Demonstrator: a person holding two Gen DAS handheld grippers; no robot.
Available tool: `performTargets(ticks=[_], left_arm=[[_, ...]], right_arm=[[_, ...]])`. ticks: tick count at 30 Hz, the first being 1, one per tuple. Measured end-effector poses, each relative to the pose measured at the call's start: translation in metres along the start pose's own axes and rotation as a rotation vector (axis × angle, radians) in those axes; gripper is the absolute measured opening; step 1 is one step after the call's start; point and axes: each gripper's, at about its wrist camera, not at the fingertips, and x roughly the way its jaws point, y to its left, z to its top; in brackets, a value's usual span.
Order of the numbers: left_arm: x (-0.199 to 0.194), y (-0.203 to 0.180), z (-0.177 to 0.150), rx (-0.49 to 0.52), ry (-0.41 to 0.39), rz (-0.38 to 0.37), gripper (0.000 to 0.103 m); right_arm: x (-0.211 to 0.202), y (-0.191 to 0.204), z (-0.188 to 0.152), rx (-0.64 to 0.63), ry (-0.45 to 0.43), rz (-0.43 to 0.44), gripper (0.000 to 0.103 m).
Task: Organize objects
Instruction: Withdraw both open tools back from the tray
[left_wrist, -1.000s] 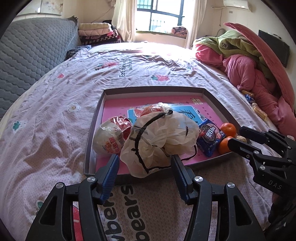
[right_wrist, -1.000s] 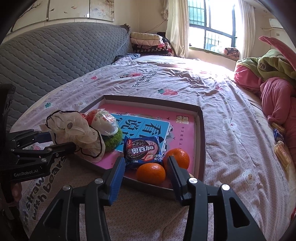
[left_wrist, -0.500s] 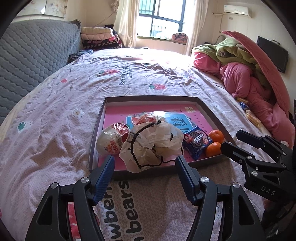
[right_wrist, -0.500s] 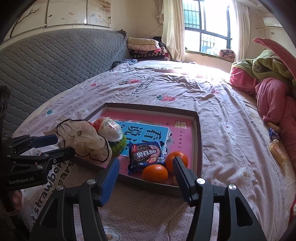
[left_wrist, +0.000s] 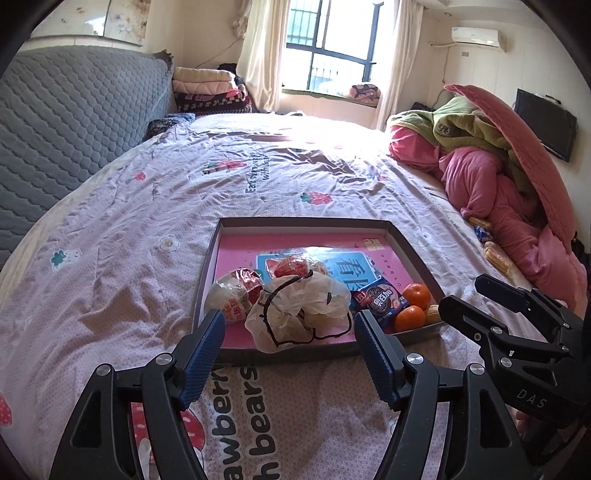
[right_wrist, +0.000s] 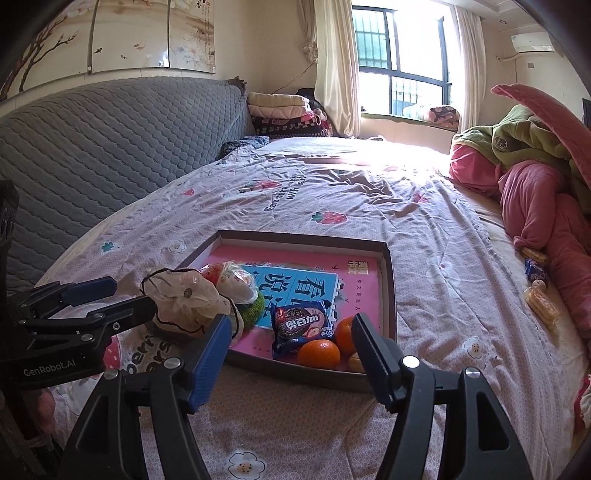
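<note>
A shallow brown tray (left_wrist: 410, 243) with a pink floor lies on the bed; it also shows in the right wrist view (right_wrist: 389, 291). In it are a crumpled white bag with black trim (left_wrist: 299, 314) (right_wrist: 184, 302), a red-and-white wrapped snack (left_wrist: 236, 291), a blue cookie packet (left_wrist: 380, 299) (right_wrist: 301, 325), oranges (left_wrist: 410, 317) (right_wrist: 319, 352) and a blue book (right_wrist: 295, 288). My left gripper (left_wrist: 288, 347) is open and empty, just short of the tray's near edge. My right gripper (right_wrist: 291, 350) is open and empty before the oranges.
A grey quilted headboard (left_wrist: 66, 122) runs along the left. Pink and green bedding (left_wrist: 498, 173) is piled on the right, with loose snack packets (right_wrist: 539, 295) beside it. The floral bedspread (left_wrist: 258, 177) stretches beyond the tray.
Both grippers have drawn back and up from the tray. The left gripper's fingers, which flanked the white bag, now stand clear of it, and the bag rests in the tray.
</note>
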Motion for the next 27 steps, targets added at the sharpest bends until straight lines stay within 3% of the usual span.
performTargets(ticks=[11, 14, 19, 27], left_arm=[[-0.034, -0.01, 0.006, -0.015, -0.06, 0.003, 0.077], [-0.044, -0.011, 0.007, -0.027, -0.08, 0.007, 0.078], [-0.064, -0.01, 0.01, -0.048, -0.128, 0.051, 0.079], [-0.079, -0.011, 0.009, -0.053, -0.144, 0.101, 0.079]], right_arm=[[-0.026, 0.008, 0.007, 0.01, -0.037, 0.001, 0.074], [-0.033, 0.01, 0.009, 0.011, -0.047, -0.002, 0.081], [-0.045, 0.012, 0.012, 0.02, -0.069, -0.012, 0.089], [-0.064, 0.022, 0.017, 0.008, -0.104, -0.014, 0.09]])
